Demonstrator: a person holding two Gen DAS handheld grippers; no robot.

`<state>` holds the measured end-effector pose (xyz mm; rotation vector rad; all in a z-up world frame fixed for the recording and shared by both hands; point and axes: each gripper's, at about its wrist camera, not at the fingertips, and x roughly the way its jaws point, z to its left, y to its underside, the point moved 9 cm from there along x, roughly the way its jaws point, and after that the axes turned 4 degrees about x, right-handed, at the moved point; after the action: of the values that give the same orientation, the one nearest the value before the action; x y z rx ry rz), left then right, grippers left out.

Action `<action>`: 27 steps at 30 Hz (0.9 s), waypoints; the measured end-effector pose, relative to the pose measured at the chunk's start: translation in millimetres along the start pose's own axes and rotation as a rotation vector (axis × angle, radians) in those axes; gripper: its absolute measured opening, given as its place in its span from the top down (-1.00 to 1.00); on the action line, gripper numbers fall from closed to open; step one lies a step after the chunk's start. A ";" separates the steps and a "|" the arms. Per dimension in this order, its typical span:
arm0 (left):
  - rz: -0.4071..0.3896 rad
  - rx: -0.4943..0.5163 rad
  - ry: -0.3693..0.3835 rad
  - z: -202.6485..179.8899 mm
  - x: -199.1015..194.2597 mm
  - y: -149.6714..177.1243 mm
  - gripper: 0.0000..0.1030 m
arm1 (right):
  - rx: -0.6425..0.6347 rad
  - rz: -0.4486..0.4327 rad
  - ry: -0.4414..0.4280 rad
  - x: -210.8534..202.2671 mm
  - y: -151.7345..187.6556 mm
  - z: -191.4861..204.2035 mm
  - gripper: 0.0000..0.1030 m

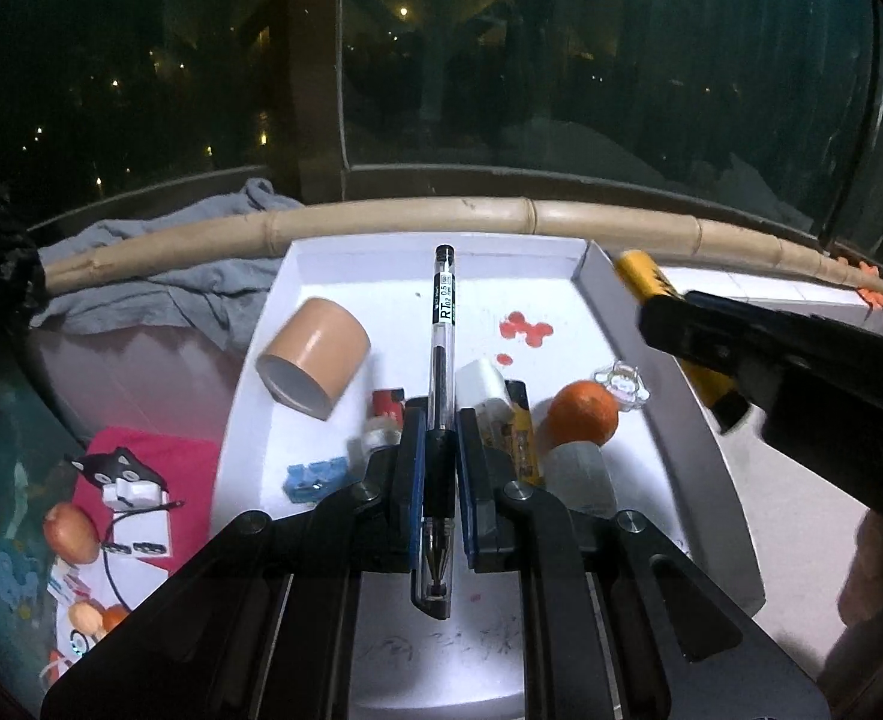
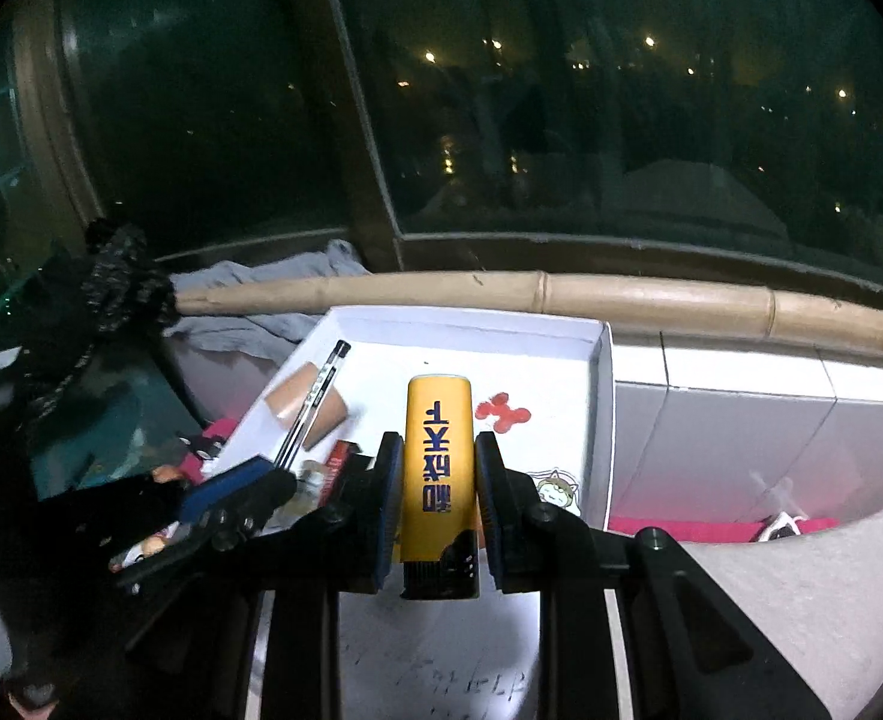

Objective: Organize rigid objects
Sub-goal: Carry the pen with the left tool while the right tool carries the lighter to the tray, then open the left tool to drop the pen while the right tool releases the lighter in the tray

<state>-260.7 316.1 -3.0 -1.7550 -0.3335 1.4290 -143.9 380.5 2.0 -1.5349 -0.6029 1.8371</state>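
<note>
My left gripper is shut on a clear black-ink pen, held lengthwise over the white tray. In the tray lie a tan tape roll, an orange, a white block, a blue piece, a small red item and a white cylinder. My right gripper is shut on a yellow lighter above the tray. The lighter and right gripper also show at the right of the left wrist view. The pen shows at the left of the right wrist view.
A bamboo pole runs behind the tray below a dark window. A grey cloth lies at the back left. A pink mat with a cat figure, a cable and an apple lies left of the tray. White boxes stand at the right.
</note>
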 end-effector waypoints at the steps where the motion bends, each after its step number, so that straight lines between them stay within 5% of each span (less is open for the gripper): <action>1: 0.000 0.006 0.000 -1.3 1.2 0.8 0.82 | -0.003 0.004 0.012 4.5 0.5 -1.4 0.55; 27: 0.048 -0.002 -0.045 -2.4 26.9 0.3 0.82 | 0.018 0.042 0.019 31.1 10.7 0.9 0.53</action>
<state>-250.0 332.6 -21.6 -1.7448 -0.3185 1.5041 -149.8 396.2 -26.4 -1.5621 -0.5472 1.8523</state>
